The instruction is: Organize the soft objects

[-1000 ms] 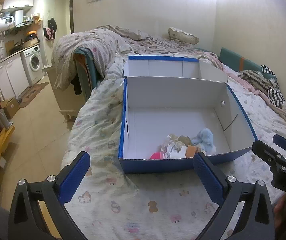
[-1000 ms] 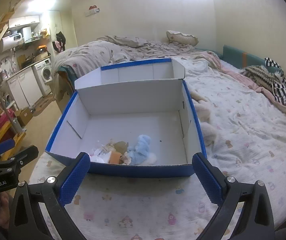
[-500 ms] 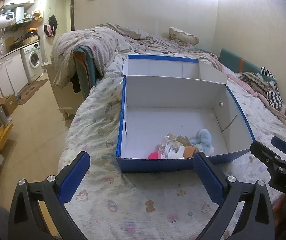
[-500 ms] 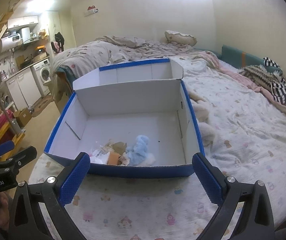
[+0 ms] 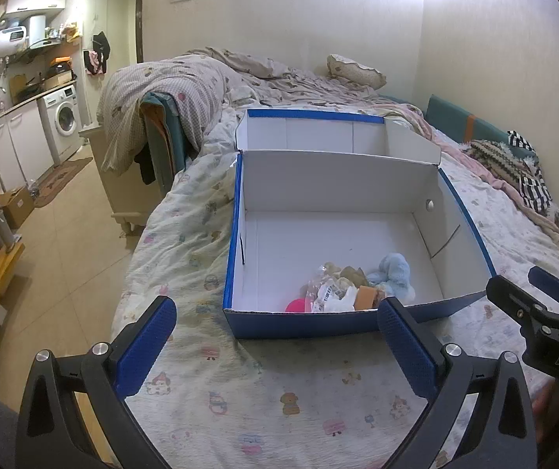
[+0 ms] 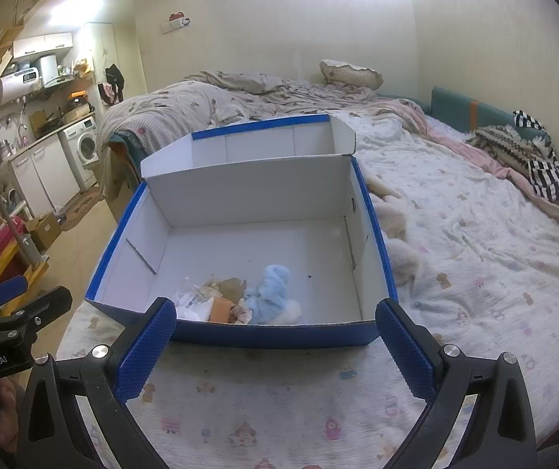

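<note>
A blue cardboard box (image 5: 236, 211) with a white inside and its lid folded back stands on the bed; it also shows in the right wrist view (image 6: 377, 226). At its near wall lie a light blue plush (image 5: 394, 273) (image 6: 273, 289), a brown plush (image 6: 232, 287), a clear packet with a barcode label (image 5: 328, 293), an orange piece (image 6: 220, 308) and something pink (image 5: 297, 305). My left gripper (image 5: 275, 348) and right gripper (image 6: 275, 348) are both open and empty, held short of the box's near wall. Cream plush items (image 6: 394, 219) lie on the sheet right of the box.
The bed has a cartoon-print sheet (image 5: 279, 402), a rumpled duvet (image 5: 185, 82) and a pillow (image 5: 353, 70) at the back. Striped clothes (image 6: 529, 156) lie at the far right. The bed's left edge drops to a tiled floor (image 5: 64, 234) with a washing machine (image 5: 64, 121).
Both grippers have drawn back a little from the box, which now looks slightly farther away. Both jaws stay open; nothing was picked up.
</note>
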